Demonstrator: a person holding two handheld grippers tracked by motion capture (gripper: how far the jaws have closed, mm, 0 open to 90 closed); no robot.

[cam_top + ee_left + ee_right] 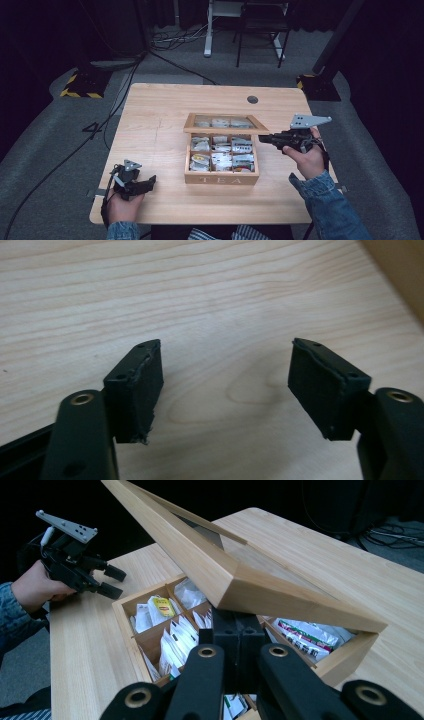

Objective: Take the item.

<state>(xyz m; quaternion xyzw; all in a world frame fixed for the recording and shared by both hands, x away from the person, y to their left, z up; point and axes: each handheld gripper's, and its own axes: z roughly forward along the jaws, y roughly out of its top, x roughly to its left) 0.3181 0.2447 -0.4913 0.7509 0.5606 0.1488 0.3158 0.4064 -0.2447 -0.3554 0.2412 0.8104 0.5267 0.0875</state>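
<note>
Your right claw (265, 139) is clamped shut under the tea box (221, 176) lid (223, 122), propping it half open; teabags (221, 159) untouched. Left claw (150, 181) gapes empty over the counter (160, 120), near left; 1st pick pending.

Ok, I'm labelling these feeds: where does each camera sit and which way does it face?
High view: above the person's side, looking forward and down on the table and tea box; a sleeve, left gripper and right gripper show.
Left gripper view: on the left gripper, facing bare tabletop between its open fingers.
Right gripper view: on the right gripper, facing the raised lid and tea box over its shut fingers.
Shared: both high and right gripper views show the tea box.
</note>
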